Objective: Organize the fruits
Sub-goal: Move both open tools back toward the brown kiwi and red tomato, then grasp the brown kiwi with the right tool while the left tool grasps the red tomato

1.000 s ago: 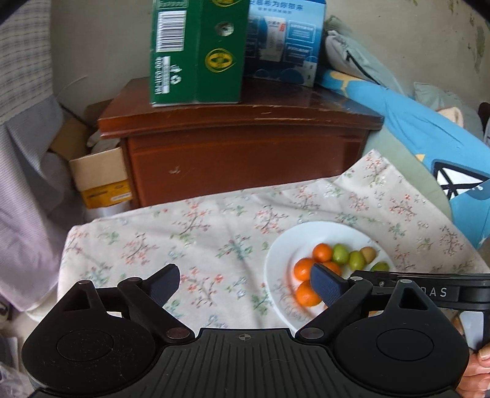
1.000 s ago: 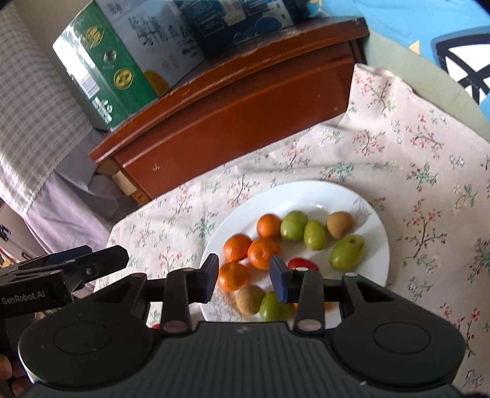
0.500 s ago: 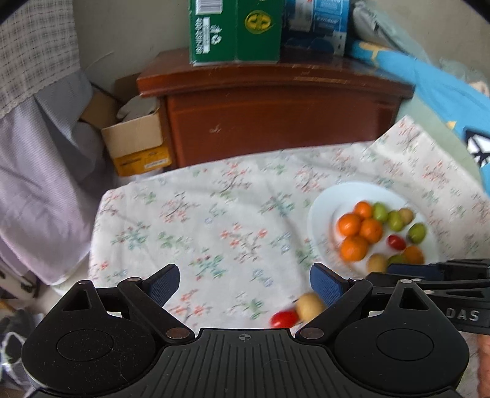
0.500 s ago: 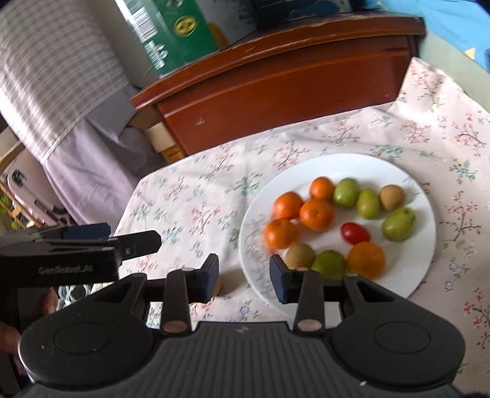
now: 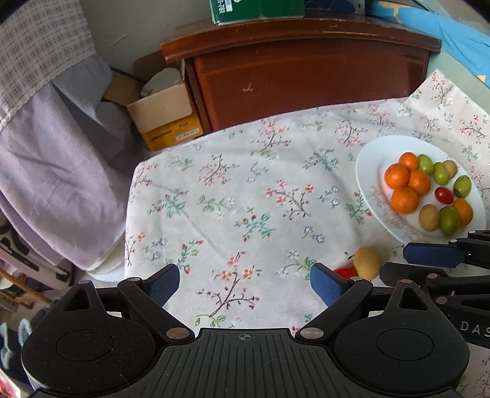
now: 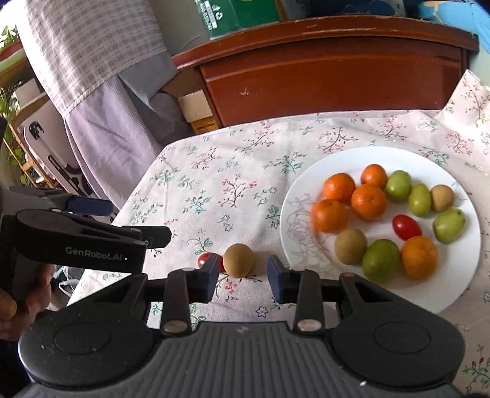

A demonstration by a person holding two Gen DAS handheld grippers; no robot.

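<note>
A white plate (image 6: 337, 159) (image 5: 370, 165) on the flowered cloth holds several oranges, green fruits, brown fruits and a cherry tomato. Left of it, on the cloth, a loose brown fruit (image 6: 238, 260) (image 5: 366, 260) lies beside a red cherry tomato (image 6: 204, 260) (image 5: 344, 272). My right gripper (image 6: 243, 272) (image 5: 398, 261) has the brown fruit between its fingertips. Its jaws are closing, and a gap still shows on the right side. My left gripper (image 5: 245, 283) (image 6: 137, 221) stands wide open over bare cloth, left of the two loose fruits.
A brown wooden cabinet (image 5: 306, 76) stands behind the table with a green carton (image 6: 232, 15) on top. A cardboard box (image 5: 165, 116) and hanging lilac cloth (image 5: 55, 171) fill the left. The tablecloth's left edge (image 5: 130, 214) drops off. A person's hand (image 6: 18, 303) grips the left tool.
My right gripper has swung left from over the plate to the loose brown fruit on the cloth. My left gripper has tipped downward, bringing the loose fruit and tomato into its view.
</note>
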